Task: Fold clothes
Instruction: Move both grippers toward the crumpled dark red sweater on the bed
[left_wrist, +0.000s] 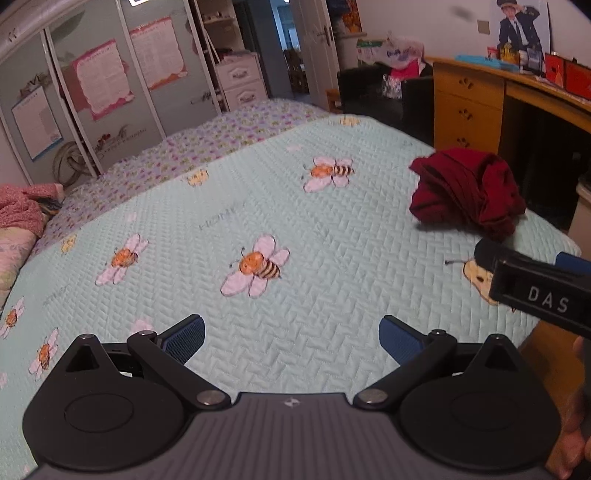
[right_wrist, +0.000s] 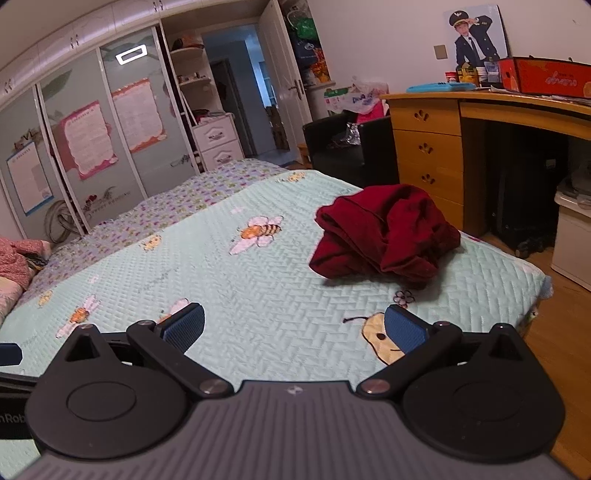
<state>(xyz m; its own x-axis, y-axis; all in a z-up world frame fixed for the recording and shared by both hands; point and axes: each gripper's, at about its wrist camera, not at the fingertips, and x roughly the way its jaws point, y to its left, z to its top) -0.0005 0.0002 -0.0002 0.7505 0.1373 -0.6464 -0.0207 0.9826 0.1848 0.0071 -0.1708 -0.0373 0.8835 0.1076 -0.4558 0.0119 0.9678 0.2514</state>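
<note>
Crumpled dark red knit garment (right_wrist: 384, 236) heaped near the desk-side edge of the pale green quilted bee-print bedspread (right_wrist: 258, 295). Soft, limp, light by the look; likely to sag and drape. Best pinched at a ribbed hem or outer fold. Left gripper (left_wrist: 291, 338) and right gripper (right_wrist: 293, 326): both released, spread wide, empty, short of the heap.

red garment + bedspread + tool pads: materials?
Red garment: soft matte knit, likely cotton jersey; drapes in limp folds. Bedspread: quilted fabric, stitched herringbone relief, printed bees. Right tool pads: blue, fine ribbed texture, probably rubber or textured plastic.
</note>
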